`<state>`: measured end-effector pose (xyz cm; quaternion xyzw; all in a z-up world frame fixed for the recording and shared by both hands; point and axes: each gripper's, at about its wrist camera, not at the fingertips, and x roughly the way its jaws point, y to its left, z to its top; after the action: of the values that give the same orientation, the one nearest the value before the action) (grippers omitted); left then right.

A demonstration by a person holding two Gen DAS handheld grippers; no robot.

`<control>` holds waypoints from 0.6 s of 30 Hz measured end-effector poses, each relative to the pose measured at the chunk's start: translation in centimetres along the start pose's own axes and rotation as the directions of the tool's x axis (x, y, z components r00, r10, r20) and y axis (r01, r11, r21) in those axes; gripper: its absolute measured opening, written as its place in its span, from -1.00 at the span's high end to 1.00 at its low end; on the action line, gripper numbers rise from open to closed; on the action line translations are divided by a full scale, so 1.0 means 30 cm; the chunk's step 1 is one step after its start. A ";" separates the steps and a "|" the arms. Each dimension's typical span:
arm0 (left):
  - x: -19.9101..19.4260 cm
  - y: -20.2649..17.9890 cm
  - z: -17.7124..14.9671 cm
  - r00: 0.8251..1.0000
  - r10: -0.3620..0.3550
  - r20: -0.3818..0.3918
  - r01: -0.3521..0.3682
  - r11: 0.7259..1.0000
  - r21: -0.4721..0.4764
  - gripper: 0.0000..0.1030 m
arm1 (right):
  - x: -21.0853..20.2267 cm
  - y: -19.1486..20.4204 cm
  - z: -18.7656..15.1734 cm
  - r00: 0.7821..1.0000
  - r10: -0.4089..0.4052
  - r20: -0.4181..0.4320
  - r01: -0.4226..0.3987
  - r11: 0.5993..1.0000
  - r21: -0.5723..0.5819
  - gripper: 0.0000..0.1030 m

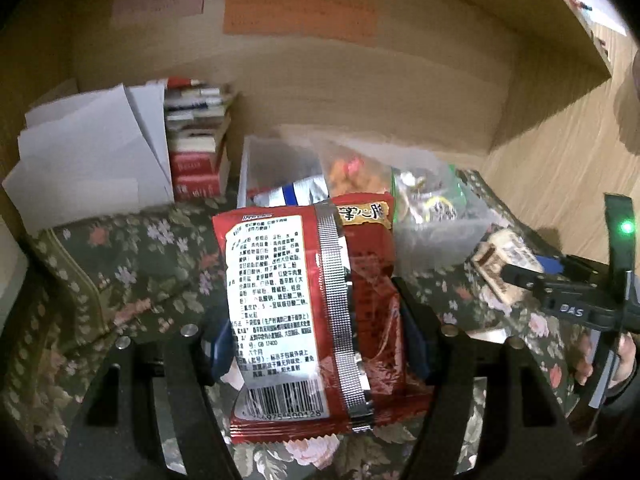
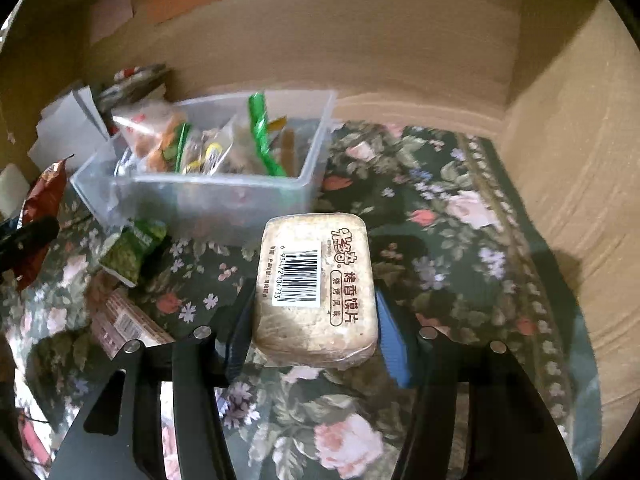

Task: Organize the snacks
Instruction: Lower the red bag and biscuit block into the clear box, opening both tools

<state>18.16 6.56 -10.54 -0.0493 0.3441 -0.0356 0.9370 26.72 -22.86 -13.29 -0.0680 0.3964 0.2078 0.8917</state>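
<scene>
1. The left claw [image 1: 316, 344] is closed partway on a red snack packet [image 1: 308, 312], its pads pressing both sides, at lower centre of the left wrist view.
2. The right claw [image 2: 314, 328] clamps a beige bread-slice pack [image 2: 316, 288], centre of the right wrist view.
3. A clear bin [image 2: 240, 196] holding bagged snacks sits upper left of that view on the floral tabletop [image 2: 460, 208].
4. A green packet [image 2: 132, 248] lies just beside the bin.
</scene>
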 end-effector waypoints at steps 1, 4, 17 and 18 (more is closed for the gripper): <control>0.012 -0.034 0.014 1.000 0.005 0.006 -0.005 1.000 -0.004 -0.32 | -0.009 -0.005 0.010 1.000 -0.003 0.008 0.003 1.000 0.003 0.00; 0.012 -0.045 0.048 1.000 0.017 0.024 -0.016 1.000 -0.014 -0.32 | -0.070 -0.015 0.036 0.999 -0.010 0.054 0.009 1.000 0.005 -0.01; 0.090 -0.024 0.211 0.994 0.088 0.068 -0.087 0.996 -0.016 -0.33 | -0.163 0.059 0.205 0.976 0.058 0.212 -0.051 0.998 -0.037 -0.01; 0.105 -0.019 0.219 0.994 0.093 0.064 -0.092 0.996 -0.019 -0.33 | -0.158 0.068 0.221 0.974 0.063 0.217 -0.055 0.998 -0.041 -0.01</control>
<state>24.79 6.11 -7.50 -0.0419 0.3158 0.0122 0.9478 27.52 -20.62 -5.23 -0.0485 0.2942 0.2473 0.9219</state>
